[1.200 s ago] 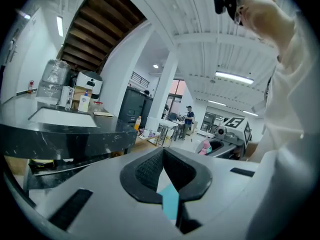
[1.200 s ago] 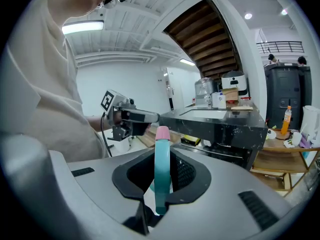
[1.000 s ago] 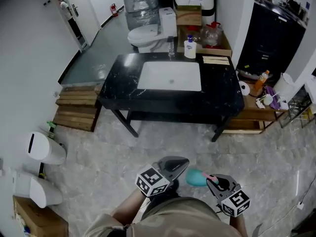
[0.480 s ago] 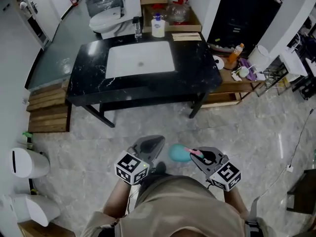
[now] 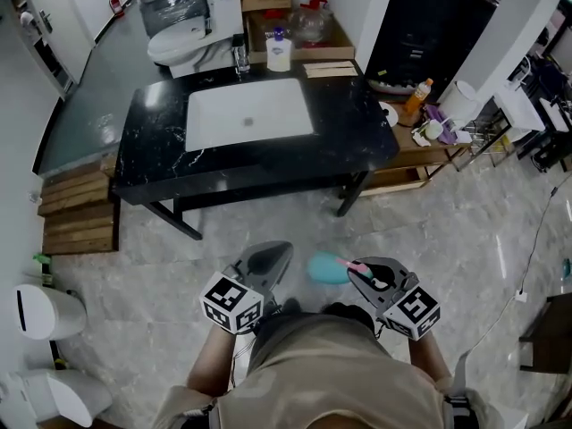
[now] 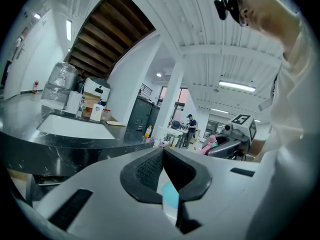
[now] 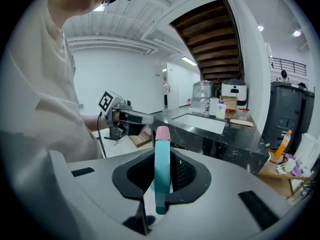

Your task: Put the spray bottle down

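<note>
My right gripper is clamped on the spray bottle, its teal body between the pads and a pink part beyond them, held low in front of me and well short of the black counter. My left gripper is closed on nothing. I'd lower the bottle upright onto bare counter beside the sink and loosen only once its base sits flat. The jaws hide base and nozzle, so its tilt is hard to judge
</note>
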